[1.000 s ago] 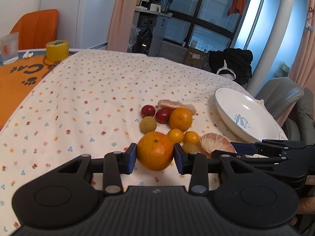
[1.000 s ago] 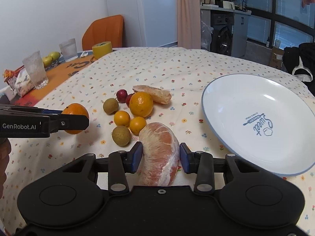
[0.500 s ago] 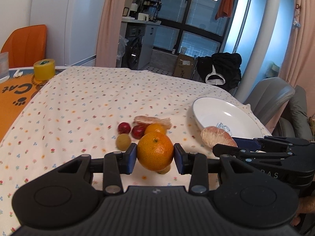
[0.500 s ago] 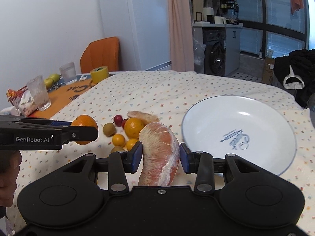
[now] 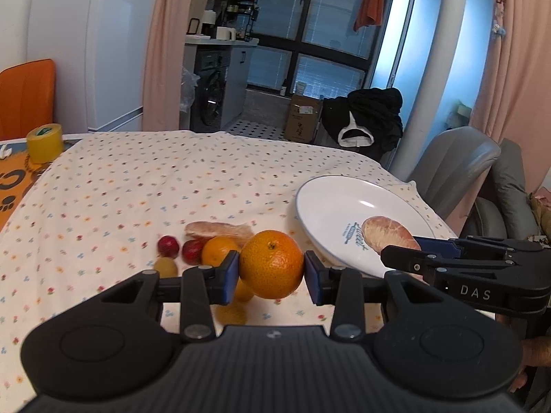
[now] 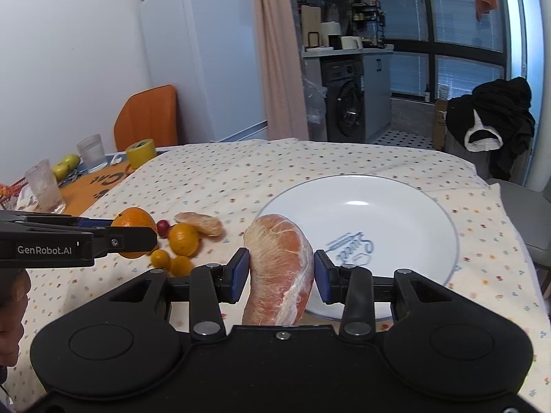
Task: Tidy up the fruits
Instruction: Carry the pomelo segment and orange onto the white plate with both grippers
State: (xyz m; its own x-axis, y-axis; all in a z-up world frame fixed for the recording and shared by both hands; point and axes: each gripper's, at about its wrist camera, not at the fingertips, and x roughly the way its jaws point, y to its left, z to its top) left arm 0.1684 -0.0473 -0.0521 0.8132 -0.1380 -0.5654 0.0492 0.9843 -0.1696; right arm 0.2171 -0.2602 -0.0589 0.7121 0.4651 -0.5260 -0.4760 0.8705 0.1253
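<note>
My left gripper is shut on a large orange, held above the floral tablecloth. My right gripper is shut on a peeled pomelo segment, raised just before the near rim of the white plate. In the left wrist view the segment hangs over the plate. Loose fruit lies on the cloth: another orange, two red fruits, a green-brown one, a second pomelo piece and small yellow citrus.
At the far left stand a yellow tape roll, two glasses and green fruit on an orange mat. An orange chair stands behind the table and a grey chair at the right. A person's hand shows at the left.
Both grippers have lifted with their fruit and moved towards the plate. The pomelo segment now hangs by the plate; the table fruit looks farther away.
</note>
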